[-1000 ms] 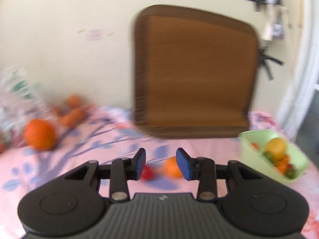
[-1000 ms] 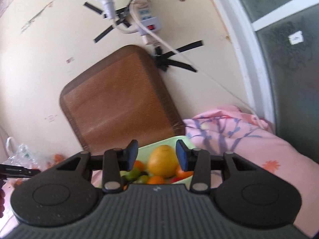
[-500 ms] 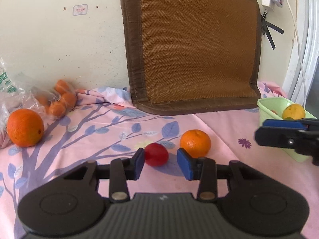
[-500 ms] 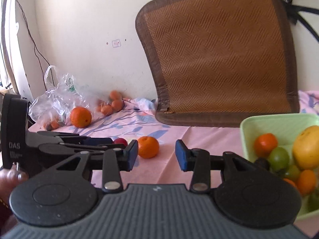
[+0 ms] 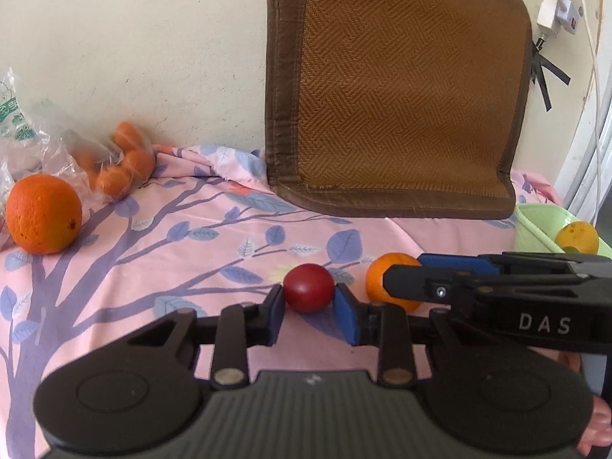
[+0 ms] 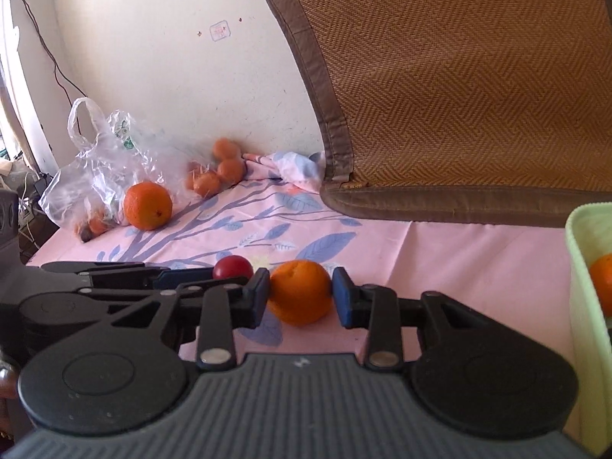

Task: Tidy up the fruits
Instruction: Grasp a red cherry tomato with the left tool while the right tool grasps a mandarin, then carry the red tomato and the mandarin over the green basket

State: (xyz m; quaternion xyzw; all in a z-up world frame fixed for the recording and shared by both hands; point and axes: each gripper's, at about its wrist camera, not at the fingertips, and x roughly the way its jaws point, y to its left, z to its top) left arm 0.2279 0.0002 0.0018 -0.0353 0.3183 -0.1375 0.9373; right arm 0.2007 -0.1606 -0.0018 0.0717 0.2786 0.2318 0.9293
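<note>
The left gripper (image 5: pixel 309 308) has its jaws clamped on a small round red fruit (image 5: pixel 309 292) that sits on the pink cloth with a purple tree and leaf print (image 5: pixel 172 252) covering the desk. The right gripper (image 6: pixel 300 302) has just been closing its jaws around a small orange mandarin (image 6: pixel 299 297); both blue pads look to touch its sides. In the right wrist view the red fruit lies at ten o'clock of the mandarin, just beside it. A light green plastic basket (image 6: pixel 585 267) holding fruit stands at three o'clock. At ten o'clock, well apart, a large orange (image 6: pixel 147 205) rests beside a clear plastic bag (image 6: pixel 95 160). A brown woven mat (image 5: pixel 401 88) leans against the wall.
</note>
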